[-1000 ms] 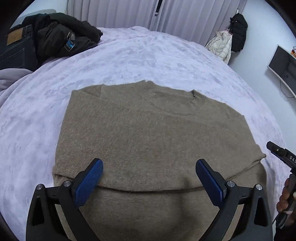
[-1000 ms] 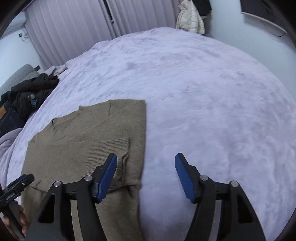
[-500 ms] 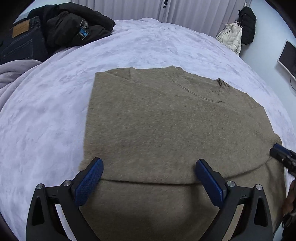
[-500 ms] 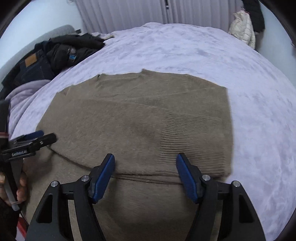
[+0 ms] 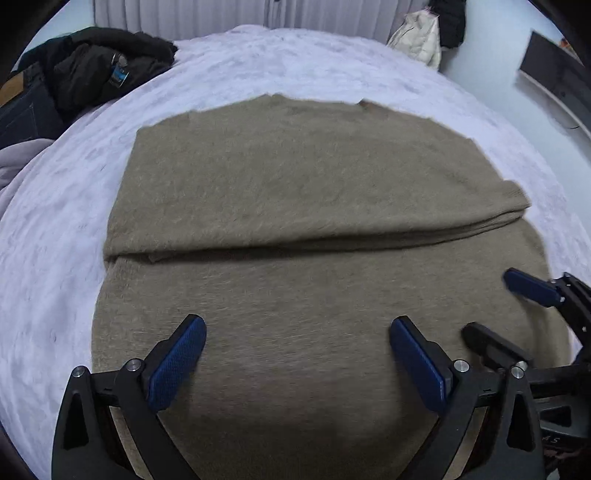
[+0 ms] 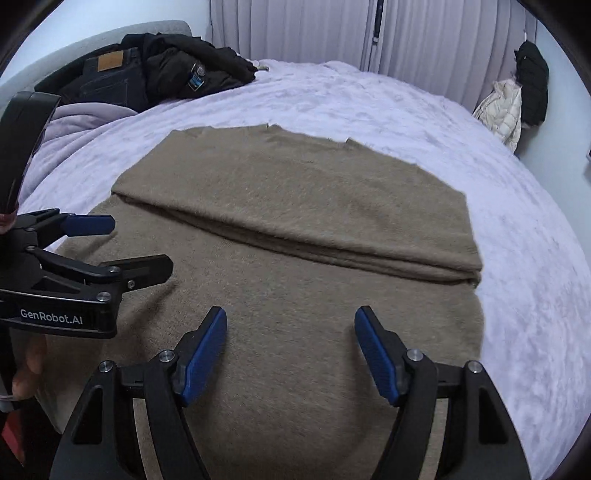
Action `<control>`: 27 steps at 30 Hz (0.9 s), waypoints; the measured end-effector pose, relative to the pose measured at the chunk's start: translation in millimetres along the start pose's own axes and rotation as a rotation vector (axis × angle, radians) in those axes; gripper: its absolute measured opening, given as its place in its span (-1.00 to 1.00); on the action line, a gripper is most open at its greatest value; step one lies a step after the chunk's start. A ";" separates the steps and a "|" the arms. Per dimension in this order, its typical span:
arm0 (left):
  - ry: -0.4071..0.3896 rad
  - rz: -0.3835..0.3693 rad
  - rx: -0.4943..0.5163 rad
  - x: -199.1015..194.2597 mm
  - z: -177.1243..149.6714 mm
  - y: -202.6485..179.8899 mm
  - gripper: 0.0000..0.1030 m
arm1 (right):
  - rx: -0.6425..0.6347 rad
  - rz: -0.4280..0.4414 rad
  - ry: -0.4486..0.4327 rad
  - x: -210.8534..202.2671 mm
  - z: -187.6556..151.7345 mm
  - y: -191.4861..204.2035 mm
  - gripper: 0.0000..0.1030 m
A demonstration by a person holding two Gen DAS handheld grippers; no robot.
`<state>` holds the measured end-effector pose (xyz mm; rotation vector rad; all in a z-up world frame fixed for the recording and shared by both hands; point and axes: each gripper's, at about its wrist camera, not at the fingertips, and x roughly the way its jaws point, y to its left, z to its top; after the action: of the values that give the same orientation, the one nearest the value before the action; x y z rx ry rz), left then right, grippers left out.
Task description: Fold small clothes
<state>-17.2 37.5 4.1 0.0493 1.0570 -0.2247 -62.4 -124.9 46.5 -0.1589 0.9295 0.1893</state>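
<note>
Bed [image 5: 258, 66]: wide, covered in a pale lilac plush blanket, filling most of both views.
Curtains [image 6: 424, 33]: pale, vertically pleated, closed across the far wall; a dark vertical strip shows at their parting.
Walls [image 6: 565, 155]: plain, light bluish-white, on the right side.
Headboard or sofa back [image 6: 110, 37]: grey upholstered, far left.
Pile of dark clothing [image 6: 177, 70]: black jacket and dark jeans with a tan leather patch, heaped at the far left of the bed.
Lilac bedding fold [image 6: 85, 118]: bunched just near of that pile.
Cream puffer jacket [image 6: 502, 107] and black coat [image 6: 532, 85]: hanging at the far right.
Dark screen [image 5: 554, 62]: mounted on the right wall.
Light: dim, cool, even.
</note>
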 end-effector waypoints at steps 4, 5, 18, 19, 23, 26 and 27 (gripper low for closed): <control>-0.035 -0.017 0.004 -12.7 -19.2 17.4 0.97 | 0.093 0.007 0.021 13.6 -9.5 -22.8 0.46; -0.044 -0.001 0.027 -18.3 -29.2 21.4 0.97 | 0.116 0.001 0.017 9.4 -13.2 -33.1 0.46; -0.120 -0.013 -0.011 -80.8 -93.1 46.3 0.99 | 0.128 -0.110 -0.030 -65.4 -63.3 -68.7 0.58; -0.128 -0.037 -0.003 -81.8 -88.1 36.1 0.99 | 0.108 -0.080 -0.050 -68.8 -58.7 -57.0 0.58; -0.096 -0.054 0.147 -69.2 -82.4 -17.7 0.99 | -0.113 0.083 -0.048 -57.1 -44.5 15.9 0.58; -0.069 -0.001 0.212 -55.8 -99.0 -27.2 0.99 | -0.267 0.043 0.017 -33.0 -56.2 44.6 0.58; -0.088 -0.036 0.191 -61.1 -106.8 -18.6 0.99 | -0.288 0.030 0.035 -26.6 -63.8 43.5 0.58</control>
<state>-141.4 44.9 5.7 0.1912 0.9471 -0.3572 -137.6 -99.0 28.0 -0.4155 0.9368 0.3488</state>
